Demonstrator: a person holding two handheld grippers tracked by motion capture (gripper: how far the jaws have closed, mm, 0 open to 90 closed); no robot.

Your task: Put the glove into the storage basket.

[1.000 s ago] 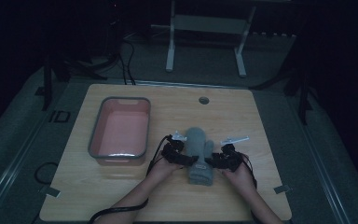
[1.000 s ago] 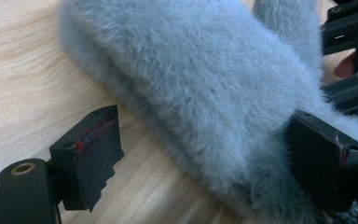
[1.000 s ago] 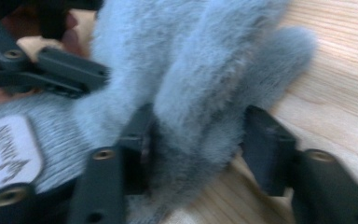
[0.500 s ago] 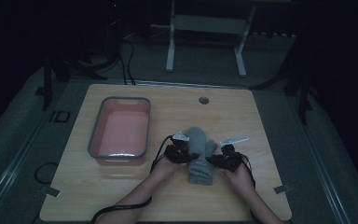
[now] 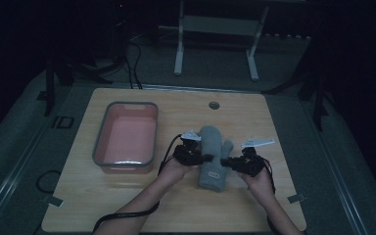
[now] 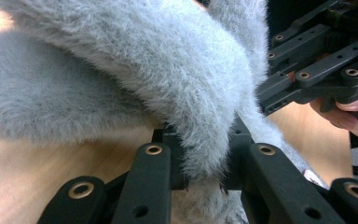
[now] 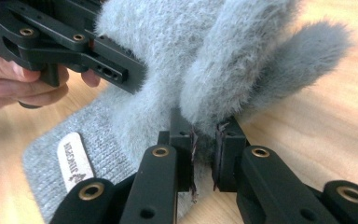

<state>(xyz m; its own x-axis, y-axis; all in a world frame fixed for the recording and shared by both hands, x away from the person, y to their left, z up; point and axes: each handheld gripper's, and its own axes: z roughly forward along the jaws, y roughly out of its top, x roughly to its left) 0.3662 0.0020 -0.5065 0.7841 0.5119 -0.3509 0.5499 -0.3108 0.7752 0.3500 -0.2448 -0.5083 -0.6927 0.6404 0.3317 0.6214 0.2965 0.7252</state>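
Fuzzy grey knitted mitten (image 5: pixel 214 159) is lying near the middle of the pale wooden tabletop (image 5: pixel 274 122), cuff toward the person, just right of the pink rectangular tub with a grey rim (image 5: pixel 126 139). Left tool (image 5: pixel 201 157) is pinching a fold of fleece on the mitten's left edge, right tool (image 5: pixel 228 161) is pinching the opposite edge by the thumb, jaws pressed tight on fabric. Judging by this two-sided grip, opposite edges are being held so the limp mitten lifts evenly without sagging, likely toward the tub.

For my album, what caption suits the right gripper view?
Right gripper pinching the edge of a fuzzy grey mitten above the wooden table.
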